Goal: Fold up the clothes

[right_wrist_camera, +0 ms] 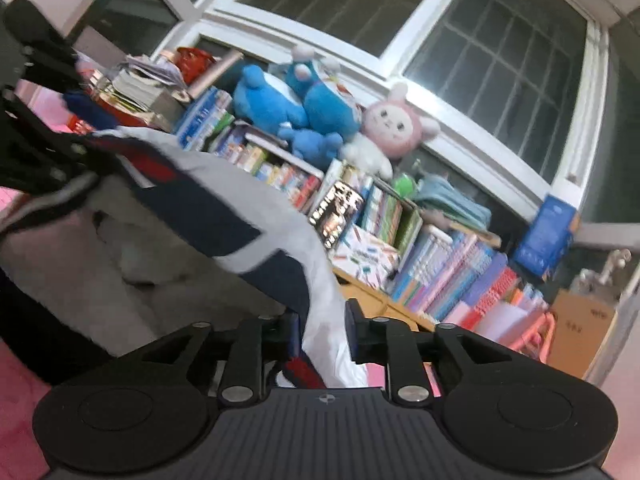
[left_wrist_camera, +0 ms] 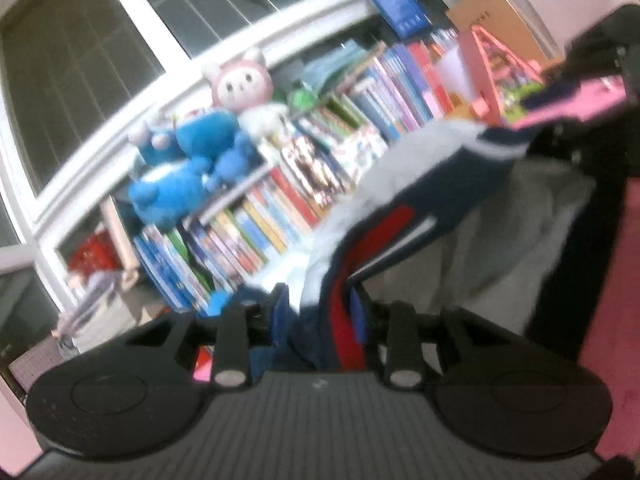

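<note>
A garment [left_wrist_camera: 404, 204] in navy, red, grey and white hangs stretched between my two grippers, above a pink surface. In the left wrist view my left gripper [left_wrist_camera: 324, 320] is shut on a bunched navy and red edge of it. At the upper right of that view, the black right gripper [left_wrist_camera: 552, 128] sits at the garment's far end. In the right wrist view my right gripper [right_wrist_camera: 324, 330] stands with its jaws apart. A white and navy fold of the garment [right_wrist_camera: 224, 216] runs loosely between the fingers. My left gripper [right_wrist_camera: 76, 152] is at the far left, at the cloth's other end.
Behind the garment stands a shelf packed with books [right_wrist_camera: 440, 264], with blue plush toys [right_wrist_camera: 296, 100] and a pink plush toy [right_wrist_camera: 392, 124] on top. A barred window [right_wrist_camera: 500, 68] is behind it and a cardboard box [right_wrist_camera: 580, 332] to the right. The pink surface [left_wrist_camera: 632, 320] lies below.
</note>
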The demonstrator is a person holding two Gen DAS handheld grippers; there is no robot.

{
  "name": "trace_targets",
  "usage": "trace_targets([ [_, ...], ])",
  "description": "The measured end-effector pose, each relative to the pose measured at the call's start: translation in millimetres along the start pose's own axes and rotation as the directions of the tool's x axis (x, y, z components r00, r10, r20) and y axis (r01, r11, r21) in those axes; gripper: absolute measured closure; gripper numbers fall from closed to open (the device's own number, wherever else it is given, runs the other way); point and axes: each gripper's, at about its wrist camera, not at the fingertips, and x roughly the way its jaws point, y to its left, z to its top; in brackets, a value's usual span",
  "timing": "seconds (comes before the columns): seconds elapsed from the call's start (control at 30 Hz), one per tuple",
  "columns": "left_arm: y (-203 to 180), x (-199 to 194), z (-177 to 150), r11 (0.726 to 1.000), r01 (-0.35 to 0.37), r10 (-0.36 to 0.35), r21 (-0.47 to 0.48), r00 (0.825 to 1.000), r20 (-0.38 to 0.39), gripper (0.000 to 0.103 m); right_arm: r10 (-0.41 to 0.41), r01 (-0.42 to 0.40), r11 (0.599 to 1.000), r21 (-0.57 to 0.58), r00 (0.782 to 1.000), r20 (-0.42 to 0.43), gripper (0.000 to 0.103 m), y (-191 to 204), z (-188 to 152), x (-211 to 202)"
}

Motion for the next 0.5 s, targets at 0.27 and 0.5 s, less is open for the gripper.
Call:
trace_targets([
  [0.27, 1, -12, -1, 0.988, 0.099, -0.1, -0.119, 0.995, 0.001, 0.07, 0.061, -0.061, 0.998, -0.011, 0.998, -0.01, 0.077, 14, -8, -9],
  [0.5, -27, -4, 7, 0.988, 0.153, -0.152, -0.02, 0.988, 0.036, 0.06, 0.111, -0.111, 0.994, -0.007, 0.991, 0.075, 0.086, 37, 17, 1],
])
